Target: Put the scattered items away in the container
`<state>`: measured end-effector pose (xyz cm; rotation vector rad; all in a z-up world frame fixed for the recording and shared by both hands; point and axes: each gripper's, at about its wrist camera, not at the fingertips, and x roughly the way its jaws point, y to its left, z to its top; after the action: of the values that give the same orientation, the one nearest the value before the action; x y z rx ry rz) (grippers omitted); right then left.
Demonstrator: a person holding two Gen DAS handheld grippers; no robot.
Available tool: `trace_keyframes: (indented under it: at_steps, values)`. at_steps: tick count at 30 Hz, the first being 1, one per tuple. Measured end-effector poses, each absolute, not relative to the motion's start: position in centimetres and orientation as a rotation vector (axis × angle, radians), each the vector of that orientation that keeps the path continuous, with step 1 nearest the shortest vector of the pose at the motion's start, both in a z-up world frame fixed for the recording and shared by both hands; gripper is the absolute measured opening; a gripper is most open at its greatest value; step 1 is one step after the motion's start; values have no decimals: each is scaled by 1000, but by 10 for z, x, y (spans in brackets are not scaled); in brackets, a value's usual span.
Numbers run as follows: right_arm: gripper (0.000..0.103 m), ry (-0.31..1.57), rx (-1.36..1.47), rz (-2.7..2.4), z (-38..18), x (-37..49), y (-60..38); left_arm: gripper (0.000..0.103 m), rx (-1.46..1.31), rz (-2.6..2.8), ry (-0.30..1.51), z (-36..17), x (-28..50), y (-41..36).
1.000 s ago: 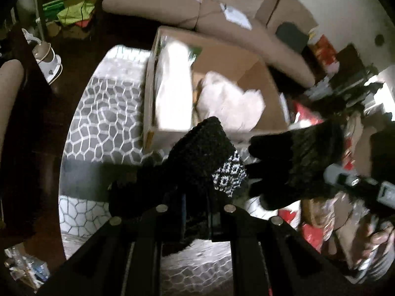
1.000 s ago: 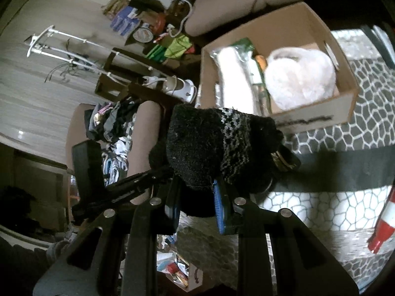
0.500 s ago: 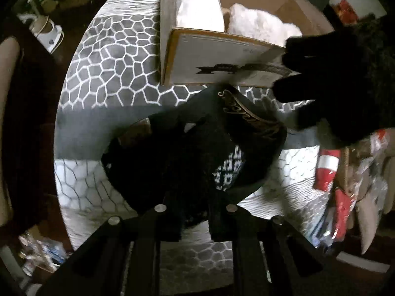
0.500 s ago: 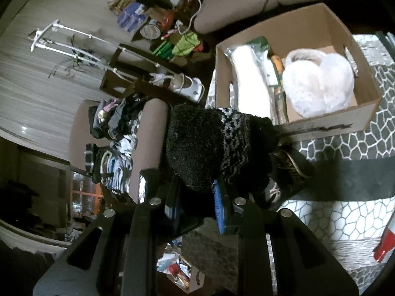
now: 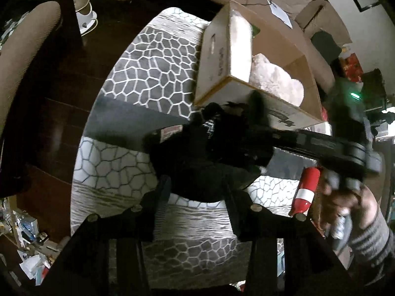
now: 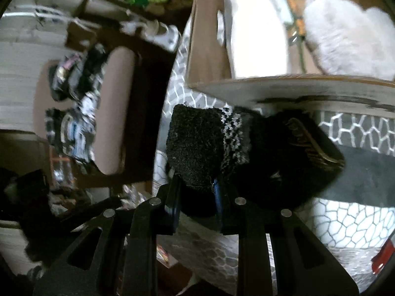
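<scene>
- Knit glove [image 6: 197, 145], black with a white-patterned band, clamped at its cuff between the right gripper [image 6: 196, 194] pads, hanging just in front of the cardboard box [image 6: 291, 91] wall, above the patterned rug [image 6: 350, 222].
- Left of the glove in the right wrist view: blurred brown chair [image 6: 116, 108] draped with clothes.
- Right of the glove: black cap [image 6: 296, 157] with gold embroidery, lying on the rug against the box front.
- Inside the box: tall white packet [image 6: 256, 29] on the left, fluffy pale earmuffs [image 6: 345, 39] on the right.
- Left gripper [image 5: 195, 192], jaws opening, spread apart over the dark heap of the cap [image 5: 209, 172]; pads not seen pressing on anything.
- Same box [image 5: 222, 56] beyond the heap in the left wrist view, right gripper [image 5: 259, 135] reaching in from the right, held by a hand [image 5: 345, 202] with a striped sleeve [image 5: 370, 244].
- Red and white object [image 5: 306, 192] on the rug at right.
</scene>
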<state>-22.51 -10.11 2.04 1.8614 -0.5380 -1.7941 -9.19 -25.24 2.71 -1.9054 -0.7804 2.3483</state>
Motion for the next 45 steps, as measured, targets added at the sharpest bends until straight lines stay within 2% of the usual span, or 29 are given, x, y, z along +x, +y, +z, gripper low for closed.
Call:
trace_keyframes:
  at_steps: [5,8,9,10,15,19,27,29,30,33,39,45]
  values:
    - [25,-455,2107,-1593,-40,-228,-145,43,-1915,2343,-797,24,-79,-260]
    - [50,-498,2171,-1467,-59,-224,-154,43,-1924,2323,-807,20,-72,-260]
    - [63,-481,2157,-1476,-55,-222,-153,43,-1924,2317,-815,19,-70,-260]
    - [69,-451,2117,-1512,-45,-222,-150,43,-1922,2310,-824,17,-69,-260]
    - [71,-330,1859,-1719,29,-215,-110,43,-1942,2295,-799,8,-63,-256]
    - [73,100,1737,-1797,54,-205,-114,43,-1973,2273,-802,-5,-60,-257]
    - [72,778,1529,-1480,11,-160,-214,43,-2005,2261,-843,-11,-41,-260]
    - [63,871,1543,-1357,-13,-148,-229,43,-2027,2254,-873,-16,-33,-264]
    - [31,887,1561,-1324,-22,-145,-229,43,-2038,2252,-890,-19,-30,-266]
    - [8,825,1612,-1270,-29,-139,-228,43,-2053,2248,-948,-23,-21,-270]
    - [7,592,1590,-1407,20,-146,-207,43,-2031,2261,-1029,-23,-13,-276]
    - [7,339,1620,-1492,81,-173,-178,44,-1859,2244,-1161,-12,-32,-278]
